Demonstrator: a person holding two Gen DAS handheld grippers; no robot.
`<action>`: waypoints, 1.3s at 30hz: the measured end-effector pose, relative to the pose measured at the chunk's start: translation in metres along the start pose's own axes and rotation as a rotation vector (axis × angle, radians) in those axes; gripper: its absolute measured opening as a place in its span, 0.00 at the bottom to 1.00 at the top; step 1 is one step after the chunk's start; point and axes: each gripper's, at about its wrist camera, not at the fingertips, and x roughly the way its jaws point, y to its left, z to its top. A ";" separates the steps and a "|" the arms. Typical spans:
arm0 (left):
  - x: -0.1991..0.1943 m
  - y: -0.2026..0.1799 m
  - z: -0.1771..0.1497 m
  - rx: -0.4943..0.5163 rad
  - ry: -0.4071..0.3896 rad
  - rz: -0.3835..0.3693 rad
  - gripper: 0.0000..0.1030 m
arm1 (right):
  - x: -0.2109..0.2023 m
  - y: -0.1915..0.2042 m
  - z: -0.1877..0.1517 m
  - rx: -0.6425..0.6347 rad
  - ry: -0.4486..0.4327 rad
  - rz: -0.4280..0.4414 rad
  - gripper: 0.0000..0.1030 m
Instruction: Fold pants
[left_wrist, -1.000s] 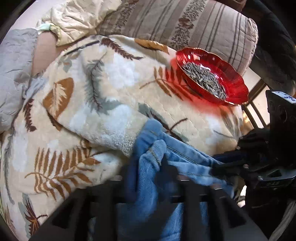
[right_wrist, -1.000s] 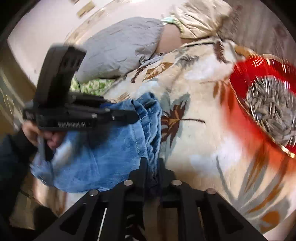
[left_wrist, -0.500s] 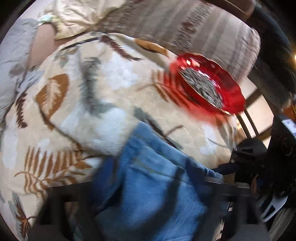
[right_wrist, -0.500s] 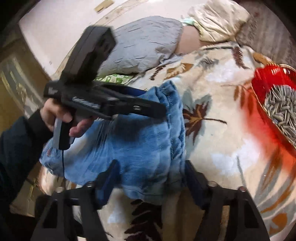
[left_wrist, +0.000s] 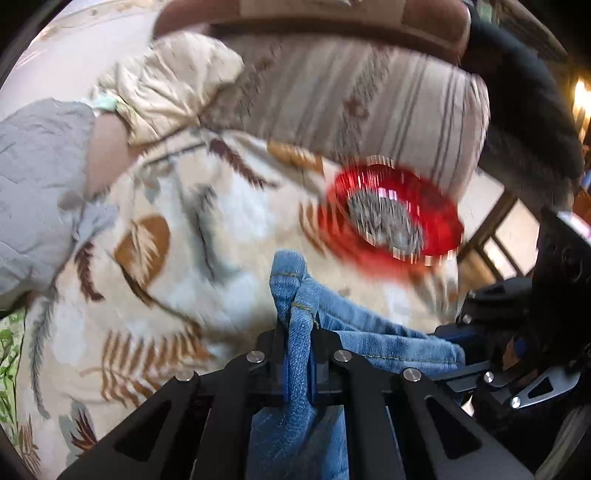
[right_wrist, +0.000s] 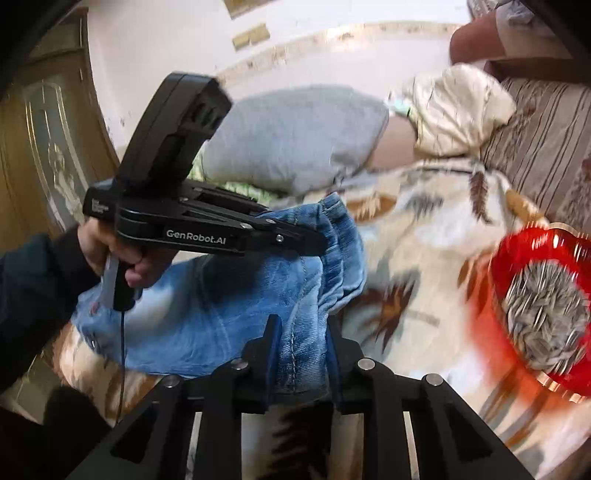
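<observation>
The blue denim pants (right_wrist: 236, 295) lie bunched on a leaf-patterned blanket (right_wrist: 417, 229). My left gripper (left_wrist: 297, 354) is shut on a fold of the denim (left_wrist: 295, 295), which sticks up between its fingers. In the right wrist view the left gripper (right_wrist: 314, 240) reaches in from the left over the pants' elastic waistband. My right gripper (right_wrist: 301, 332) is shut on a thick edge of the pants with a seam in it. In the left wrist view the right gripper's body (left_wrist: 517, 350) is at the right, its tips hidden by denim.
A red glass dish of sunflower seeds (left_wrist: 395, 218) sits on the blanket just right of the pants; it also shows in the right wrist view (right_wrist: 543, 295). A grey pillow (right_wrist: 291, 136), a cream pillow (right_wrist: 454, 110) and a striped cushion (left_wrist: 351, 96) lie behind. A wooden door (right_wrist: 44, 147) stands left.
Both grippers were open around the pants half a second ago and have closed on the denim. The views have pulled back and up from the blanket.
</observation>
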 end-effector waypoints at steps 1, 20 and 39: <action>-0.001 0.001 0.006 0.001 -0.005 0.002 0.07 | -0.002 -0.003 0.007 0.005 -0.016 -0.013 0.24; 0.103 0.013 0.026 -0.068 0.208 0.034 0.37 | 0.045 -0.065 -0.006 0.156 0.181 -0.227 0.37; 0.037 -0.008 0.034 0.152 0.192 0.040 0.86 | 0.000 -0.064 -0.044 0.568 0.102 -0.058 0.68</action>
